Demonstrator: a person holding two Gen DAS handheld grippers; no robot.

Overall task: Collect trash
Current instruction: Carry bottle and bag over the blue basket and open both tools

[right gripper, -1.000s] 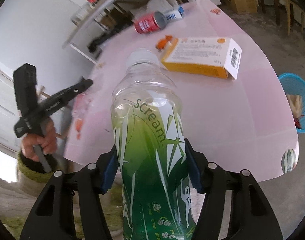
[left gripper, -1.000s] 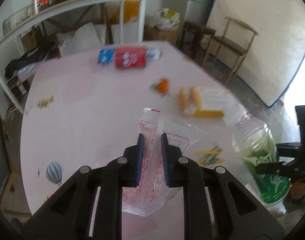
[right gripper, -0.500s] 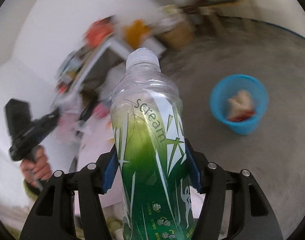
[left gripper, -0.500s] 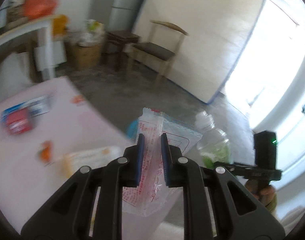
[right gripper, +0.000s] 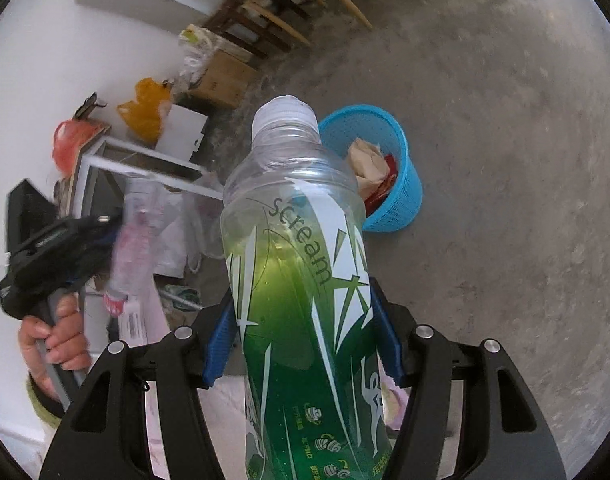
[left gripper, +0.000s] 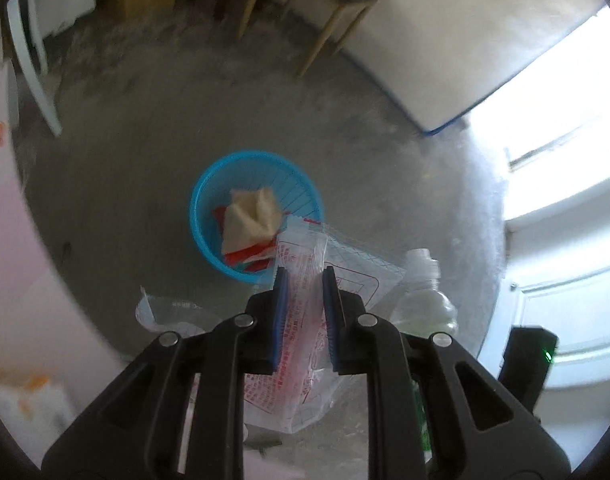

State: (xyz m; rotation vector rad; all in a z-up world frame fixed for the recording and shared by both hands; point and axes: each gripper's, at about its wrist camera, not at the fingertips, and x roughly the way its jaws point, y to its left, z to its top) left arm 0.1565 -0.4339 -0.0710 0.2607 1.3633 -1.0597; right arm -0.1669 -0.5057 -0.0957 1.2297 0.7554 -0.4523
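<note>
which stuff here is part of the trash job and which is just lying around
Part of the job:
- plastic wrapper in the left gripper
- green bottle in the right gripper
- blue basket on the floor, some trash already inside

Just lying about:
- wooden chair
- cardboard box
- orange bag

The right gripper (right gripper: 301, 344) squeezes a green bottle (right gripper: 301, 280) with a white cap. Far behind the bottle, a blue basket (right gripper: 401, 184) sits on the grey floor with trash inside. On the left, a hand (right gripper: 55, 340) holds the left gripper (right gripper: 105, 228), which pinches a clear wrapper (right gripper: 133, 248).
</note>
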